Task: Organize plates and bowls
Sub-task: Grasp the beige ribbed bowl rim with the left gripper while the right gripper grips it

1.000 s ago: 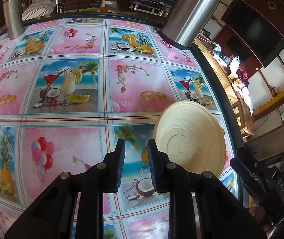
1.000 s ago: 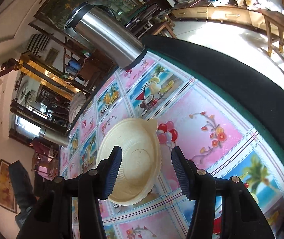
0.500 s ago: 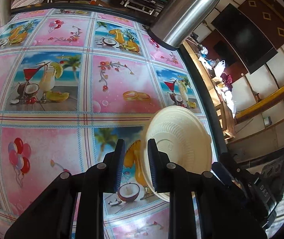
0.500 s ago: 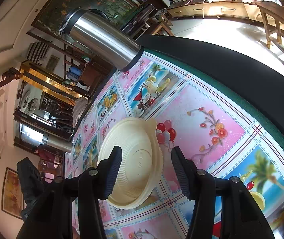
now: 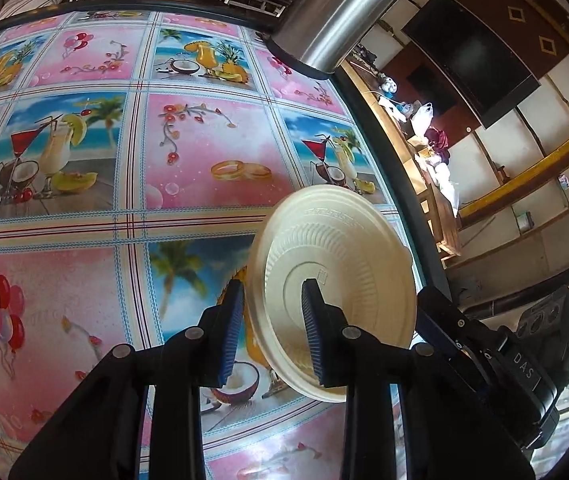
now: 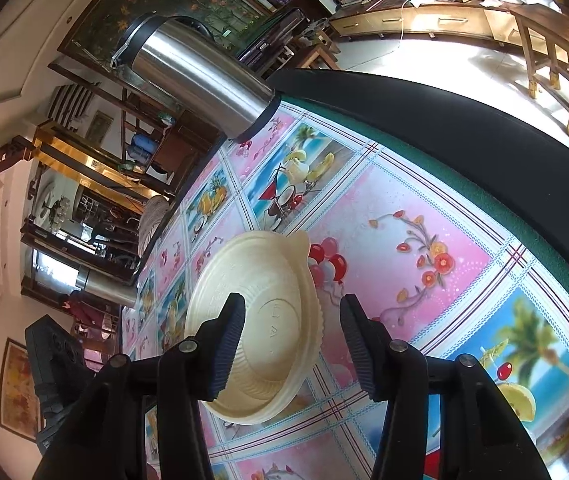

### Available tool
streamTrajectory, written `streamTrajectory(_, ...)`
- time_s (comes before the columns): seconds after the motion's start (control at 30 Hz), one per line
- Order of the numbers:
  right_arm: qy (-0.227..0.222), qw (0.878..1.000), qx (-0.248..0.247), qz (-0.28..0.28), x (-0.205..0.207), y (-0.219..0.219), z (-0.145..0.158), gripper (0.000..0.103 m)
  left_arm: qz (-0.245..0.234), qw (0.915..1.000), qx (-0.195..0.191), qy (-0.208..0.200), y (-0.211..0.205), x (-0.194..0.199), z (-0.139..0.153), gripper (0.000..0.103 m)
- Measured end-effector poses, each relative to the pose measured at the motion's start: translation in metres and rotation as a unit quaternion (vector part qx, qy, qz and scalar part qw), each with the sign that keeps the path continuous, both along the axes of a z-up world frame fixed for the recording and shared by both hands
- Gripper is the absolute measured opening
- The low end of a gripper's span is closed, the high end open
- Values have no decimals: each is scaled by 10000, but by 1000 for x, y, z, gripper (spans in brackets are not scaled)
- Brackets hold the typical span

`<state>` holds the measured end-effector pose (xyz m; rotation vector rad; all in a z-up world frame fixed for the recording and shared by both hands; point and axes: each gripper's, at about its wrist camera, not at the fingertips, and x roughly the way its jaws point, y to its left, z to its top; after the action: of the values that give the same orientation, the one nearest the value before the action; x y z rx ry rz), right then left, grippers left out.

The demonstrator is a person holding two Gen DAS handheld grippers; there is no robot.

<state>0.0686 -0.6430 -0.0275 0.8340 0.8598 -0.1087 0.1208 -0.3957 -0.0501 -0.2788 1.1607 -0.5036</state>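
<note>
A cream bowl (image 5: 336,240) lies upside down on the patterned tablecloth near the table's right edge, with a small tab on its rim (image 6: 300,242). My left gripper (image 5: 272,286) straddles the bowl's near rim: one finger outside the rim, the other over the base. Its jaws are opening, and the pads do not visibly press. My right gripper (image 6: 292,300) reaches over the same bowl (image 6: 260,320) from the other side. Its jaws are closing with the bowl's body between them, and the right finger (image 6: 358,344) still stands clear of the bowl.
A tall steel flask (image 5: 340,12) stands at the table's far right corner, and a second one (image 6: 108,288) at the far left. The dark green table edge (image 6: 484,152) runs close by the bowl. The tablecloth (image 5: 204,152) stretches away to the left.
The left gripper has come up to the bowl, so the rim now sits between its fingers, which have spread a little. The right fingers have narrowed slightly around the bowl.
</note>
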Motion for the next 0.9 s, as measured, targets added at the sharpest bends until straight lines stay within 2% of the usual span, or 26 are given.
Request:
streamTrajectory(0.23, 61, 10000, -19, 19, 3, 2, -3, 39, 57, 10000, -5, 45, 6, 3, -4, 27)
streamTrajectory(0.5, 172, 9998, 21, 11, 4, 2, -9, 37, 78, 9997, -133, 202, 11, 7, -10, 27)
streamTrajectory(0.7, 187, 9998, -87, -10, 7, 4, -8, 31, 103, 9998, -140, 136, 13, 6, -6, 27)
streamTrajectory(0.9, 232, 9997, -57, 17, 9, 7, -13, 30, 73, 9998, -139, 90, 12, 5, -4, 27)
